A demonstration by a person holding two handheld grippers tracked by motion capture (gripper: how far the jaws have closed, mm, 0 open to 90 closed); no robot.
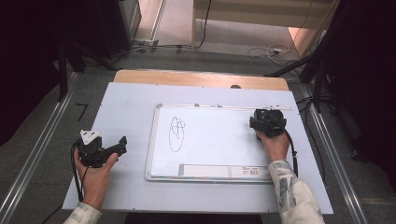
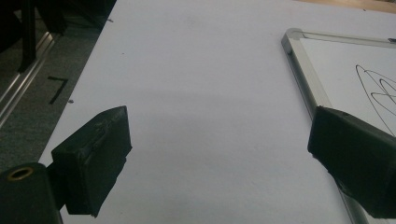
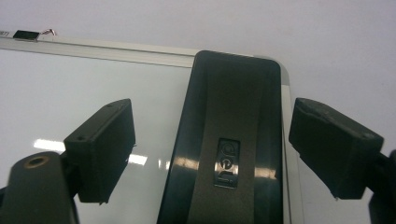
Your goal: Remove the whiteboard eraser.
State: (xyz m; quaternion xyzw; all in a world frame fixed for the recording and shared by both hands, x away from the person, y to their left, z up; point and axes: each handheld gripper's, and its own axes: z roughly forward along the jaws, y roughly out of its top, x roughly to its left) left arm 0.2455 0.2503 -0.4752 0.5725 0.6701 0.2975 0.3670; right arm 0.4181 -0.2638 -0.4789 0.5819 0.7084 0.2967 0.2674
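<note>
At the lower left of the high view, my left gripper (image 1: 122, 141) rests on the white sheet (image 1: 126, 107), jaws spread and empty. Mid-frame lies the whiteboard (image 1: 215, 135) with its scribble (image 1: 177, 133). At its upper right, my right gripper (image 3: 212, 140) straddles the black eraser (image 3: 229, 140), jaws apart.

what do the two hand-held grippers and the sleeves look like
Both are black. The left hand-held gripper carries a grey three-cornered plate on top, and a black cable trails back from it. The right hand-held gripper has a black cable too. In the gripper views the jaws are blocky black pads. Sleeves are pale with a grey pattern.
</note>
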